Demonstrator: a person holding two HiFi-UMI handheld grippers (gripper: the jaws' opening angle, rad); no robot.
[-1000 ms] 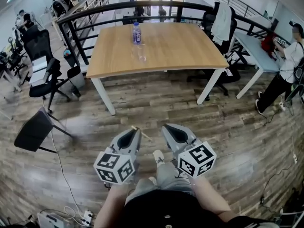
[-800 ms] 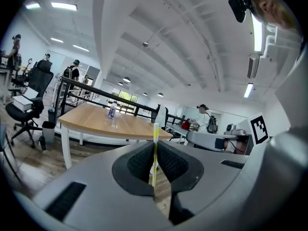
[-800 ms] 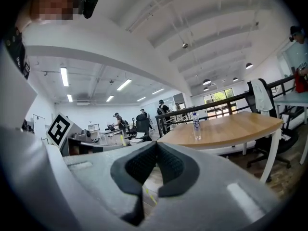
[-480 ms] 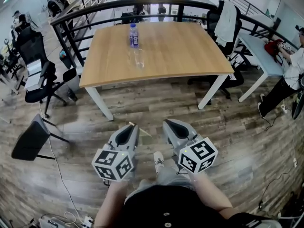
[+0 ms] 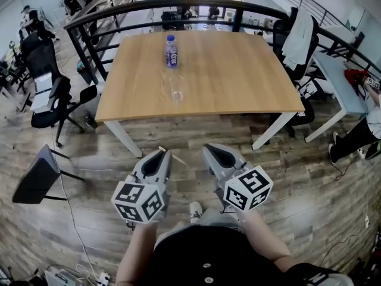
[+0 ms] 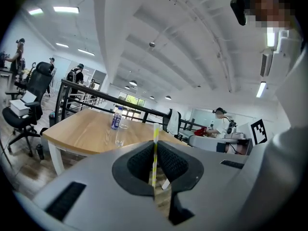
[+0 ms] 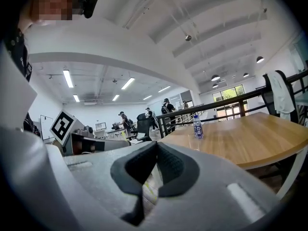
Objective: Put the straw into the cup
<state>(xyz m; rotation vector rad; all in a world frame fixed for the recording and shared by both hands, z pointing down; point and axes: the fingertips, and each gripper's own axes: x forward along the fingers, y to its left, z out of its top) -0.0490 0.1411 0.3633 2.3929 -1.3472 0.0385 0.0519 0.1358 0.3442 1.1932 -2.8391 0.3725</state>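
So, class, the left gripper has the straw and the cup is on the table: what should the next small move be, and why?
Probably step up to the table, bringing the left gripper toward the cup. Its jaws are shut on the straw, but the cup stands well beyond it, mid-table in front of the bottle, likely too far to insert anything yet.

On the table (image 5: 250, 82) the bottle (image 5: 171, 51) stands toward the far edge, with the cup (image 5: 176, 89) just nearer. A railing (image 5: 196, 6) runs behind the table and office chairs (image 5: 53, 97) stand to its left. Before it, side by side, are the left gripper (image 5: 165, 152), with the straw (image 6: 155, 143) between its jaws, and the right gripper (image 5: 207, 148).
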